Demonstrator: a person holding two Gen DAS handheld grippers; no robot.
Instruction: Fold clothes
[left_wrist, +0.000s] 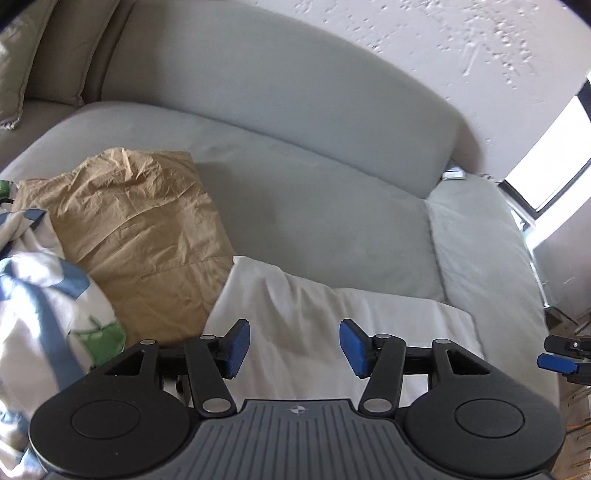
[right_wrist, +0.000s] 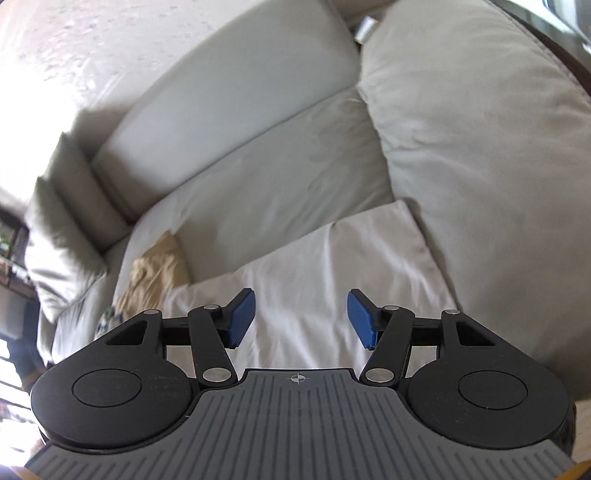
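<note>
White cloth lengthwise along sofa

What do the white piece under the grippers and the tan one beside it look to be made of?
White garment: thin woven cloth, likely cotton, matte; it lies flat with soft shallow folds. Tan garment: a lighter, crisper fabric, possibly cotton poplin or a thin synthetic; its many sharp, papery creases and faint sheen suggest that. Neither weave is close enough to confirm.

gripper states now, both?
Left gripper: open, holding nothing, above the white folded cloth.
Right gripper: open, holding nothing.
</note>
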